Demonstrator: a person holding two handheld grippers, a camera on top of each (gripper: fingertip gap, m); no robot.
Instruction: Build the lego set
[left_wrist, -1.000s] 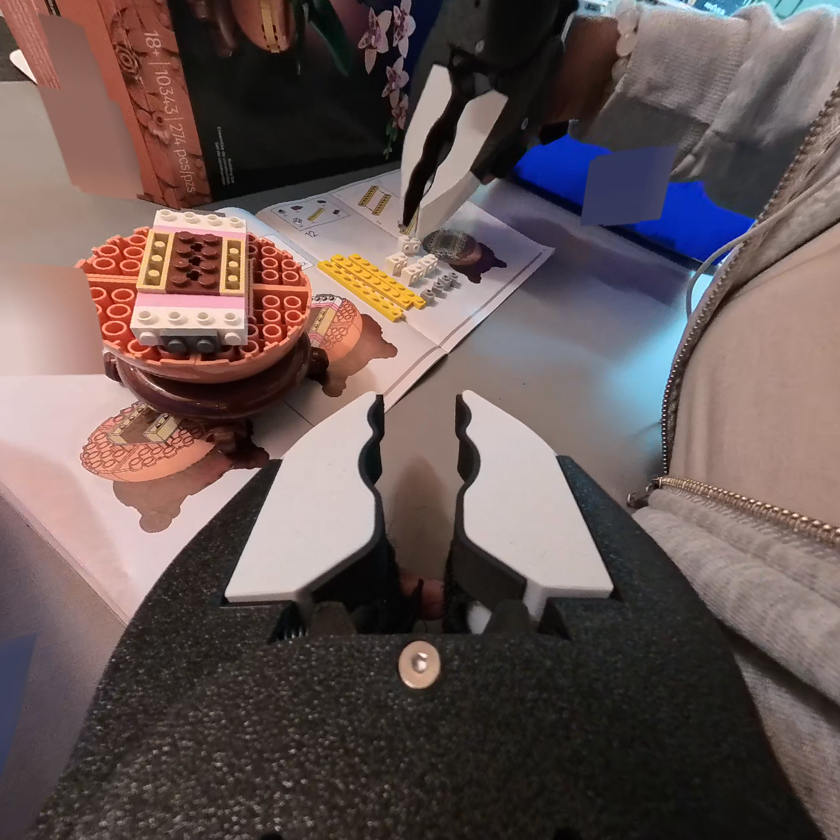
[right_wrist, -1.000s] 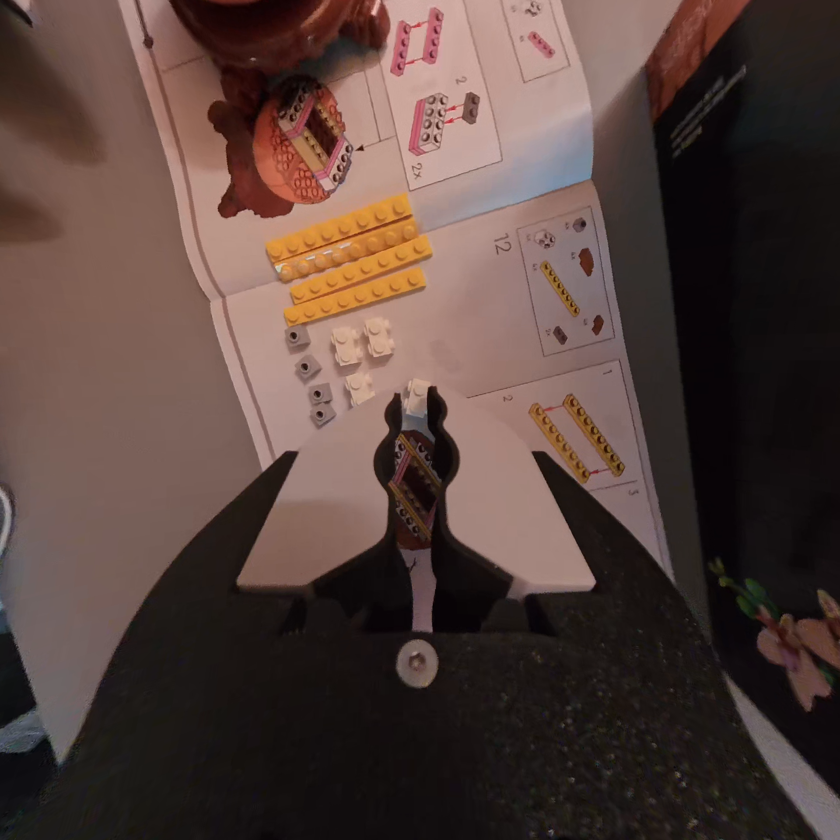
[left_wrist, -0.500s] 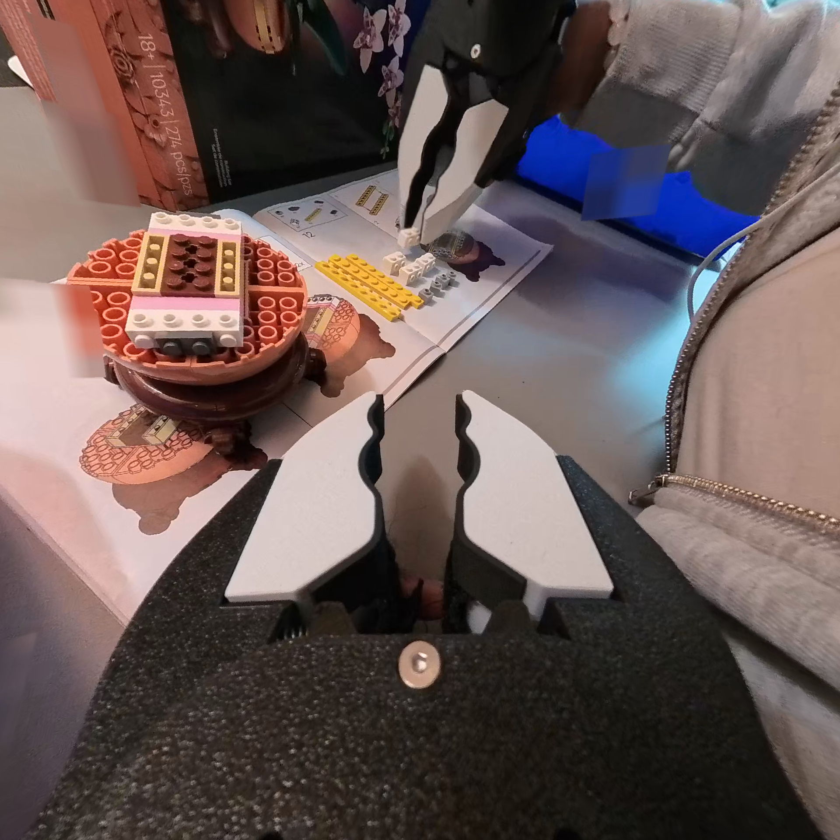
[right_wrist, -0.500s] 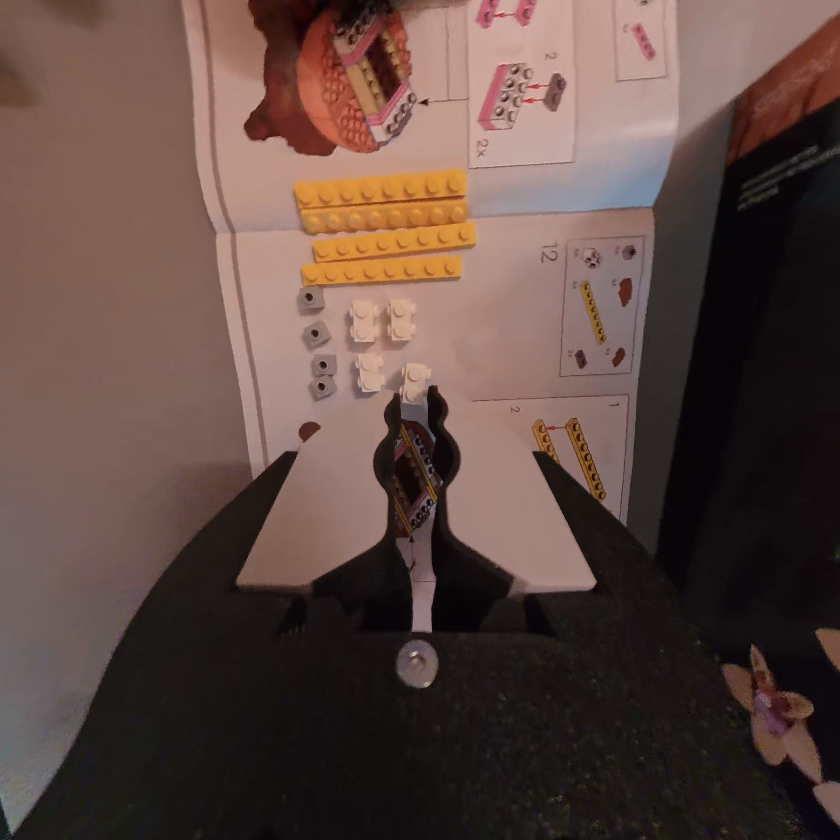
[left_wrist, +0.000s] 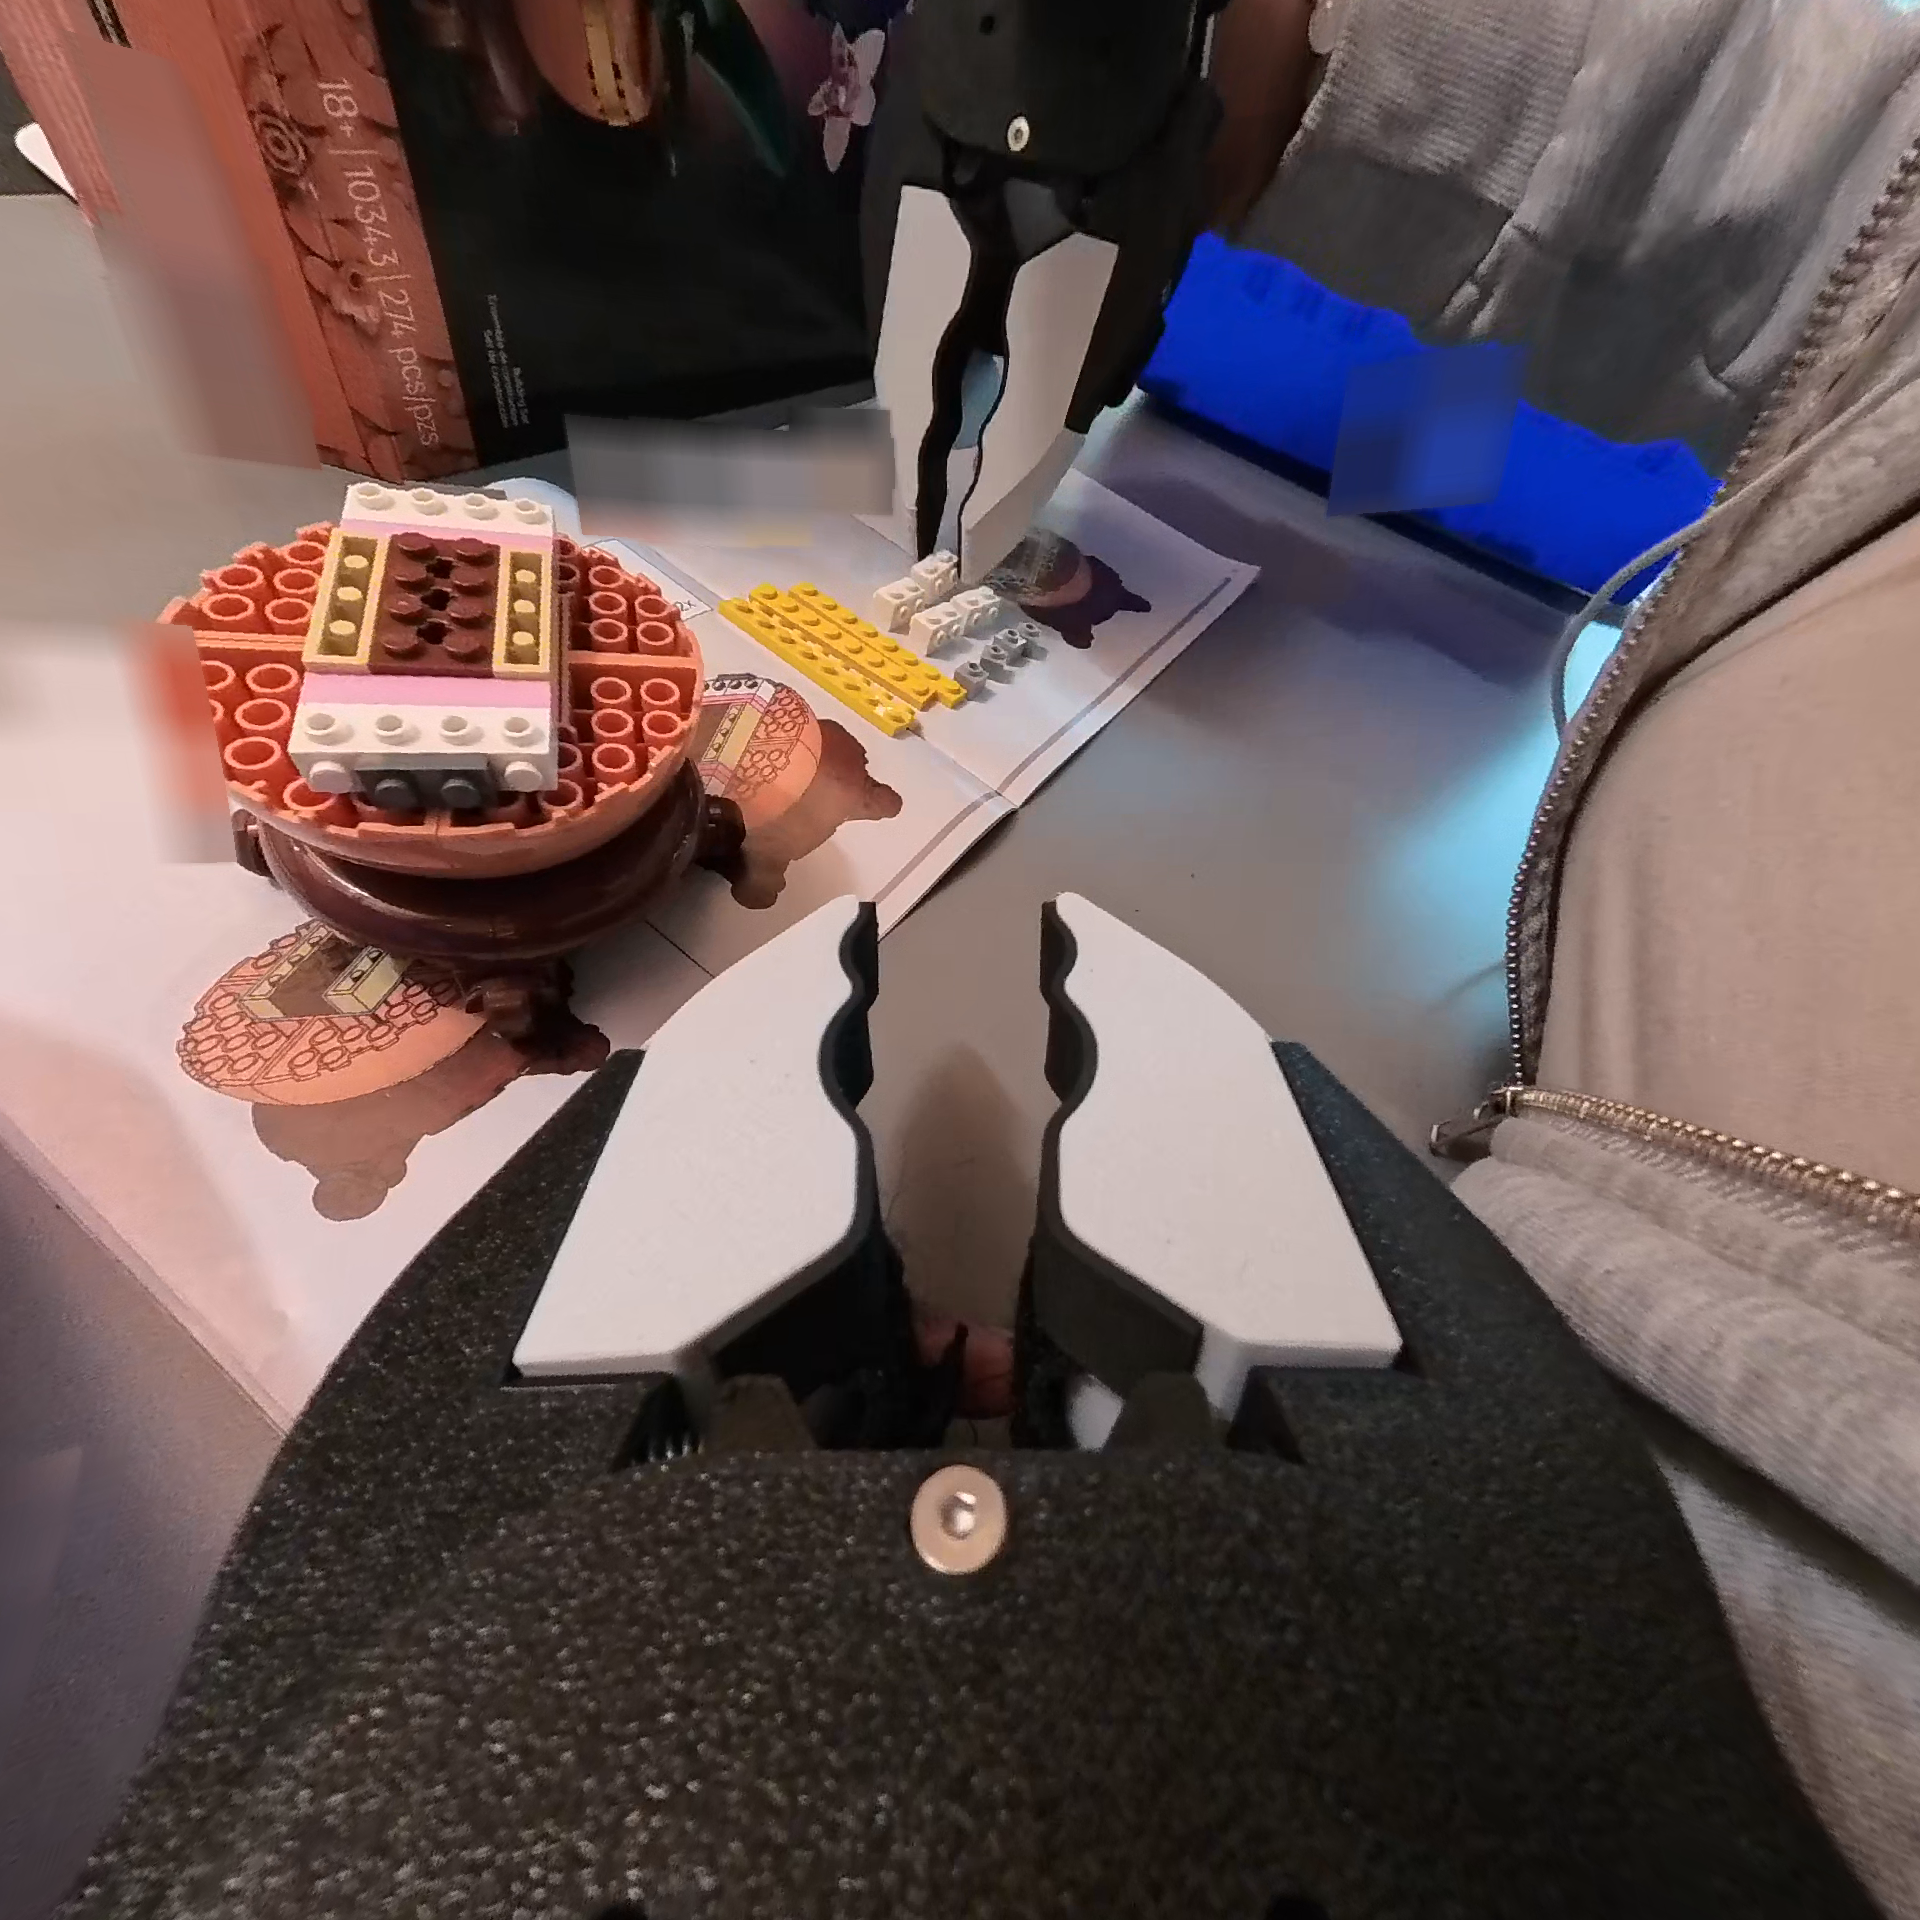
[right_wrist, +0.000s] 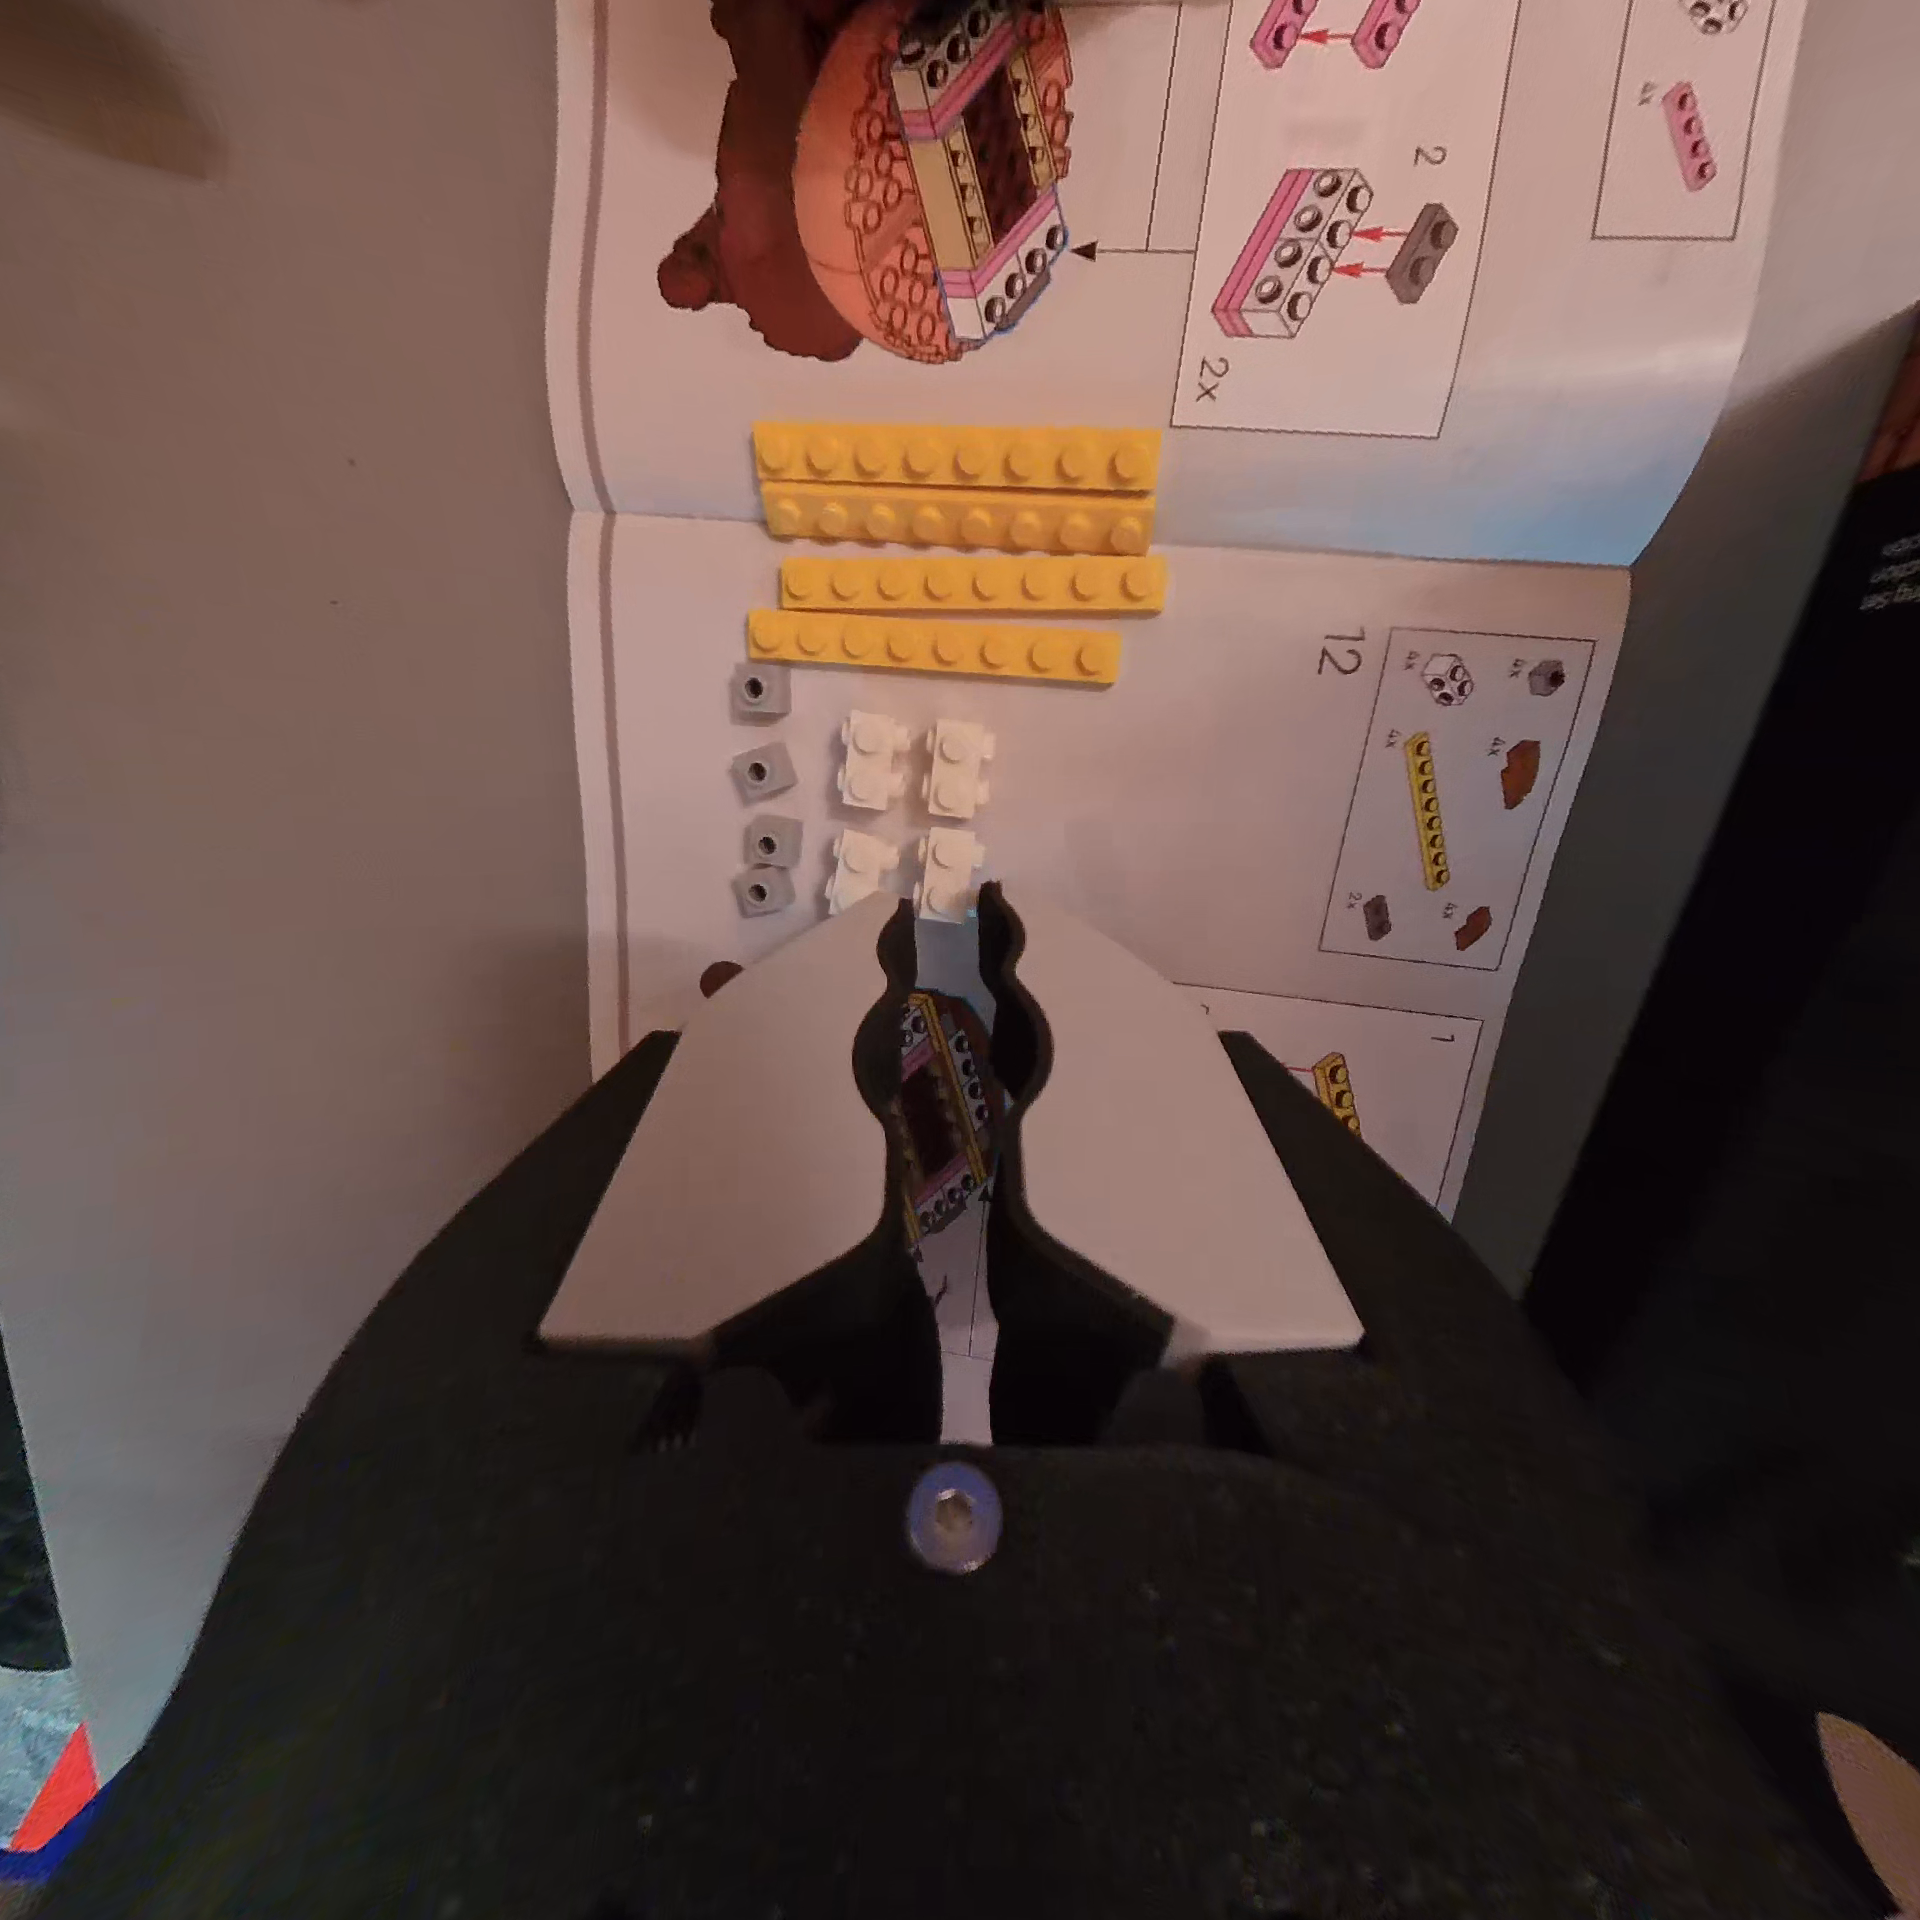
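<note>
Nearby: yellow plates (right_wrist: 951, 556), grey studs (right_wrist: 764, 795) | right gripper (right_wrist: 948, 896) narrow around white brick (right_wrist: 948, 878) | left gripper (left_wrist: 951, 920) wide, empty

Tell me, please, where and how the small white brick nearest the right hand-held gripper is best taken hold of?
Probably across the two plain side walls of the small white brick, coming straight down from above. It lies flat on the open paper instruction booklet, studs showing, with another white brick close at its left, so narrow jaws fit best.
</note>
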